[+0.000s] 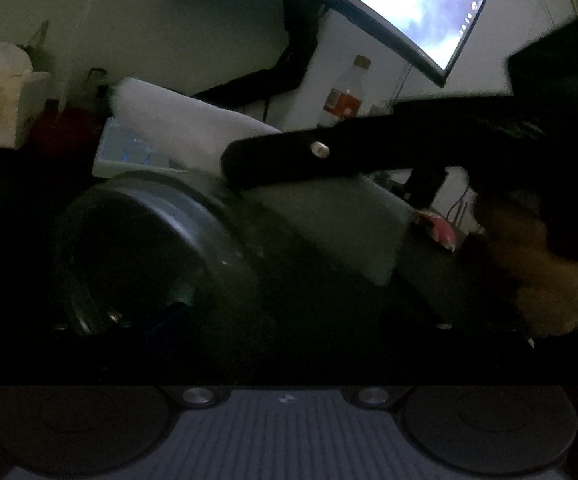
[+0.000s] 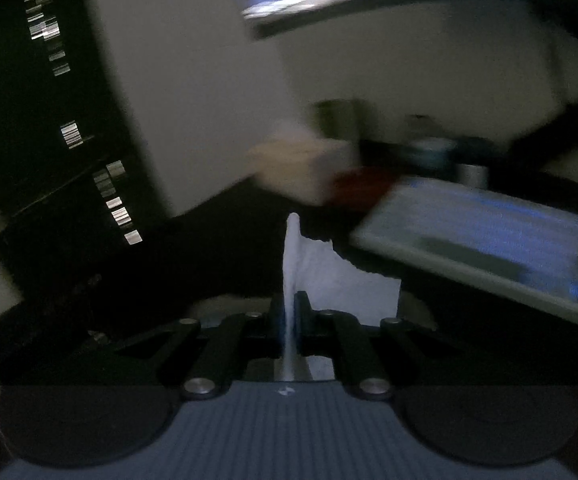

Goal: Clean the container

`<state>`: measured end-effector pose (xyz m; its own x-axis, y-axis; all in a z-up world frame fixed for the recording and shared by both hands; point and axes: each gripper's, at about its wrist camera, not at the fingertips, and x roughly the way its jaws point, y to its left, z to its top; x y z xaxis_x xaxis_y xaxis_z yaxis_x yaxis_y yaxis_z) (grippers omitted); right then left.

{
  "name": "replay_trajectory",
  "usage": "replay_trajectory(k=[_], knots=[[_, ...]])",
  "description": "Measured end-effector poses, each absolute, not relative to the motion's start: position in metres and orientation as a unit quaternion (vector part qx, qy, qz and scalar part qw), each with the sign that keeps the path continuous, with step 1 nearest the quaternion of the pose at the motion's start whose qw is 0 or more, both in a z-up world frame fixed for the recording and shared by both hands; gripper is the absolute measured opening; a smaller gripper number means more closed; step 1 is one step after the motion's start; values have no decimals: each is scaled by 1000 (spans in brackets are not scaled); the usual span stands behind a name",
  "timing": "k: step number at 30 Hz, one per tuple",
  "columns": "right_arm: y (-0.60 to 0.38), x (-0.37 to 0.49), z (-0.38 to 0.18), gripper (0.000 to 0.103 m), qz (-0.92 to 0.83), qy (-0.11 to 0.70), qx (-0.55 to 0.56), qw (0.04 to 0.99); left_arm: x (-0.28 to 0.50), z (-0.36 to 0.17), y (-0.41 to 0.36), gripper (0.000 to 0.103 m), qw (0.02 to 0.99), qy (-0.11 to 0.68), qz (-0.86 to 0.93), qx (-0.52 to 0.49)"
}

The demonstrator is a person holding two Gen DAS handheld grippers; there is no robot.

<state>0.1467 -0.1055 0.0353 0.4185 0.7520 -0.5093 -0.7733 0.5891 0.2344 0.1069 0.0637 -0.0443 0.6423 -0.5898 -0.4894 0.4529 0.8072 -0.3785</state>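
White cloth (image 1: 177, 124) shows at the top of your left wrist view, lying over a dark jar (image 1: 161, 248) that rests on its side with its open mouth toward the lower left. Your right gripper (image 1: 249, 168) reaches in from the right, its black finger laid on the jar's upper side with the cloth beyond it, and a hand (image 1: 545, 276) shows behind it. The left gripper's own fingers are lost in the dark below the jar, so you cannot tell whether they are spread or clamped on it. Count here one jar, one cloth, one plastic bottle (image 1: 345, 96) with a red label, one monitor (image 1: 409, 4) and one keyboard (image 1: 129, 152). In your right wrist view, which is blurred, the right gripper (image 2: 289, 320) has its fingers pressed together on that one white cloth (image 2: 329, 276), which stands up from the pinch; the jar is out of sight, and one keyboard (image 2: 489, 248) lies to the right. Judging progress, you seem to be in the wiping itself, cloth against the jar's outside. Whether the inside is clean, the dim pictures do not settle.
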Motion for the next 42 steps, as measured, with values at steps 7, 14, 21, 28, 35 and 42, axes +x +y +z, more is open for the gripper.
replay_trajectory(k=[7,14,21,28,35,42], knots=[[-129,198,32,4,366,329,24,870,106,-44,71,103,899,306,-287,-127],[-151,169,29,7,240,286,40,927,103,-42,73,33,903,290,-284,-141],[-219,110,17,7,161,250,106,949,82,-35,37,11,936,227,-235,-128],[-248,105,-11,7,159,298,137,931,69,-29,-23,6,959,215,-161,-87],[-245,109,-27,8,165,328,138,920,67,-26,-57,7,966,223,-112,-64],[-244,112,-38,11,174,338,163,911,49,-23,-57,9,962,238,-132,-31]])
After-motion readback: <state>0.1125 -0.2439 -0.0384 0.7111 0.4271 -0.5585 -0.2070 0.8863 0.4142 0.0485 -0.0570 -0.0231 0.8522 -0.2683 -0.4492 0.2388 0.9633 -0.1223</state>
